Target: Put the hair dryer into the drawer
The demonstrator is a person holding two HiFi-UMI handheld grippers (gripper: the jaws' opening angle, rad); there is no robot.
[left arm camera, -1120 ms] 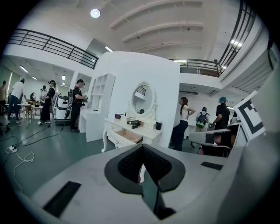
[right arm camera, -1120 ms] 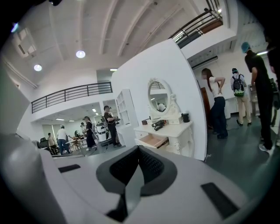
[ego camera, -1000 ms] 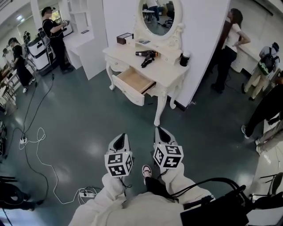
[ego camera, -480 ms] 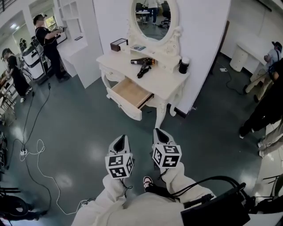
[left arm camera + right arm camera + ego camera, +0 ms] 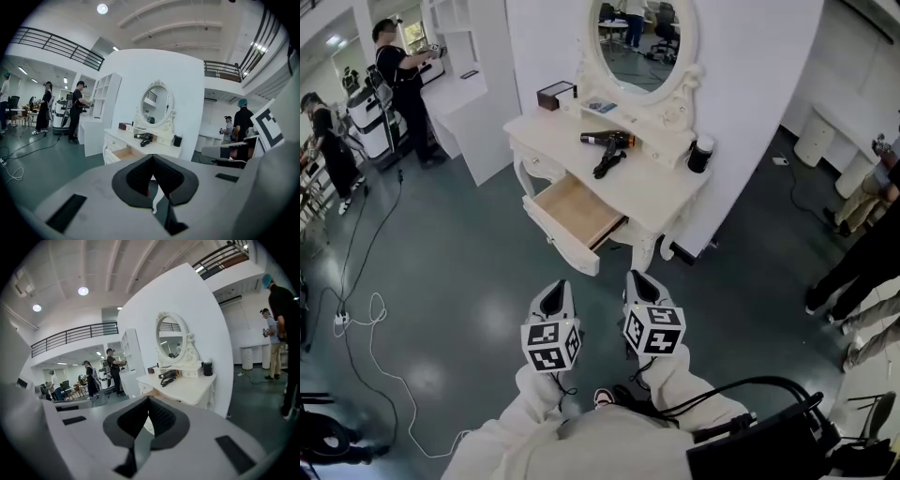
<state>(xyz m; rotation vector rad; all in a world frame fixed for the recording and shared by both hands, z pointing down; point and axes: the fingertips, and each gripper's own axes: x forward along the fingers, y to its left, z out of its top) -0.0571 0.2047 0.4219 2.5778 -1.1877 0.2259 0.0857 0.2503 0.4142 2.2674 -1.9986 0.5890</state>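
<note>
The left gripper (image 5: 556, 292) and the right gripper (image 5: 639, 281) are both squeezed shut with nothing in them, side by side over the floor (image 5: 469, 272). The black hair dryer (image 5: 607, 142) lies on the white table (image 5: 675, 192), at 12 o'clock from the grippers. The drawer (image 5: 560, 246) stands open at 7 o'clock from the hair dryer.
</note>
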